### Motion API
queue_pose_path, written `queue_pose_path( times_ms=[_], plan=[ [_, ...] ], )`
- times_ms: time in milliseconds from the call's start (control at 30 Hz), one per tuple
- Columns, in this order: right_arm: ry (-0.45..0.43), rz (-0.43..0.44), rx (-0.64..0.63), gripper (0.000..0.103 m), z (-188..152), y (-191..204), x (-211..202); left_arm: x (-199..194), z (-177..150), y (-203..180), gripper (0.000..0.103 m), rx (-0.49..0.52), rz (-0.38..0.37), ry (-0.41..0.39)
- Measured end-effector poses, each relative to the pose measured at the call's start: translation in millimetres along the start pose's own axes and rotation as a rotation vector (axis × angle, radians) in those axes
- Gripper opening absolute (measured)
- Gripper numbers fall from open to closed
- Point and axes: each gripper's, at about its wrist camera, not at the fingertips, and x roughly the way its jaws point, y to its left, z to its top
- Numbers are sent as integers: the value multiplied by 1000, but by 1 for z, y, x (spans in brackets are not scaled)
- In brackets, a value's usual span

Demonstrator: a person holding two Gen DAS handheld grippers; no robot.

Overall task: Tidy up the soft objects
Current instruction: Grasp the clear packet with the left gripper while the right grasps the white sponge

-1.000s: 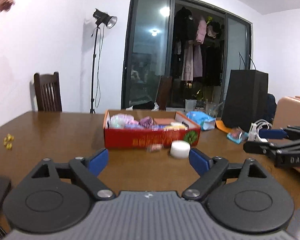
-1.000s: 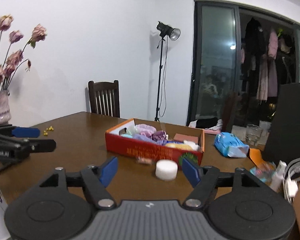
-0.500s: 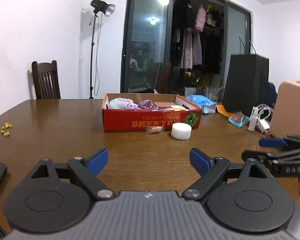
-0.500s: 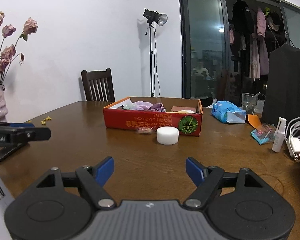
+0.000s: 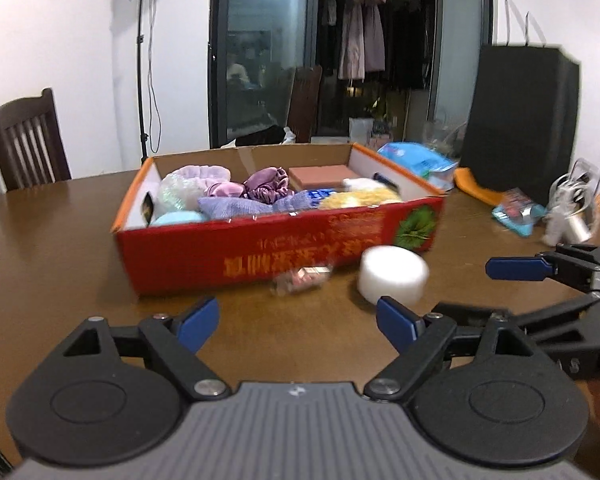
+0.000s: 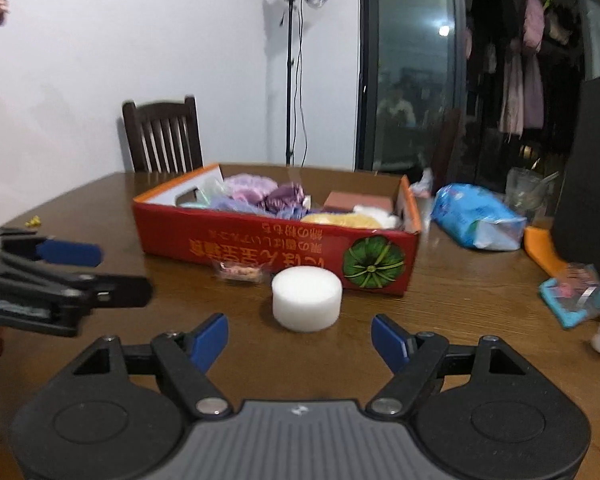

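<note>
Red cardboard box (image 5: 284, 248) at table centre already holds scrunchies, sponges and cloths. Left out, near side: white foam puck (image 6: 307, 298) and a small wrapped packet (image 6: 240, 271). Your left gripper (image 5: 296, 322), jaws just narrowed, and right gripper (image 6: 300, 338) are spread, empty. Brown wooden table (image 5: 60, 248); chair, lamp stand beyond.

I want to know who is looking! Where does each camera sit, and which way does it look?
Left wrist: sits on the left hand-held gripper, looking over its open blue fingers at the red box; the right hand-held gripper pokes in at the right edge.
Right wrist: sits on the right hand-held gripper, facing the white foam puck; the left hand-held gripper shows at the left edge.
Both see the box, the puck, the wrapped candy and the wooden table.
</note>
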Motion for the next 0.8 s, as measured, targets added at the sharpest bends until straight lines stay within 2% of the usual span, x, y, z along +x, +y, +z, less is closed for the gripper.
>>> queue_pose_path(
  times_ms=[133,267,300,333,367,400,500,800],
  plan=[
    [46,-10,1,76,13,-6,45,49,16,9,77,43,5,51],
    [53,11,44,74,15,-18,67,77,20,17,71,32,-63,73],
    [55,23,51,70,13,-21,69,81,19,17,68,22,-80,82],
    [61,35,58,62,10,-24,71,87,16,17,66,11,-98,83],
    [74,44,69,55,9,-26,73,92,13,15,59,10,-109,86],
    [70,54,83,53,8,-29,72,96,11,13,45,13,-108,94],
    [47,39,75,52,8,-31,64,93,10,10,26,16,-109,85],
    [54,41,72,52,4,-27,64,91,9,12,21,-34,-149,95]
  ],
)
